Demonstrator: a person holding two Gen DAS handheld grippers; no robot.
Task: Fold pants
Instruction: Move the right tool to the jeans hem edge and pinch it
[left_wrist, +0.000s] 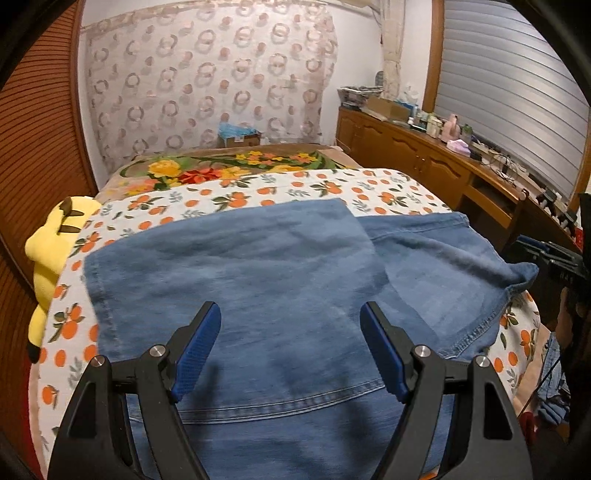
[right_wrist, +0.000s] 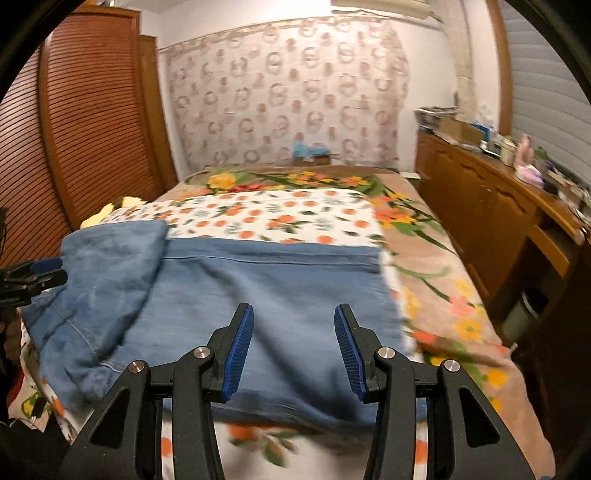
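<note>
Blue denim pants (left_wrist: 258, 266) lie on the orange-print sheet (left_wrist: 236, 199) of a bed, with one part folded over the rest; its edge runs slantwise at the right. My left gripper (left_wrist: 291, 308) hovers over the near part of the pants, jaws wide open, nothing between them. In the right wrist view the pants (right_wrist: 266, 291) spread across the sheet with a bunched fold (right_wrist: 110, 258) at the left. My right gripper (right_wrist: 293, 310) is open above the denim's near edge, empty. Each gripper shows at the other view's border: the right gripper (left_wrist: 554, 258) and the left gripper (right_wrist: 33, 277).
A yellow plush toy (left_wrist: 51, 251) lies at the bed's left edge. A floral blanket (right_wrist: 443, 295) covers the bed's right side. A cluttered wooden sideboard (left_wrist: 424, 155) runs along the right, louvred wooden doors (right_wrist: 92, 110) along the left. A cardboard box (left_wrist: 238, 138) stands beyond the bed.
</note>
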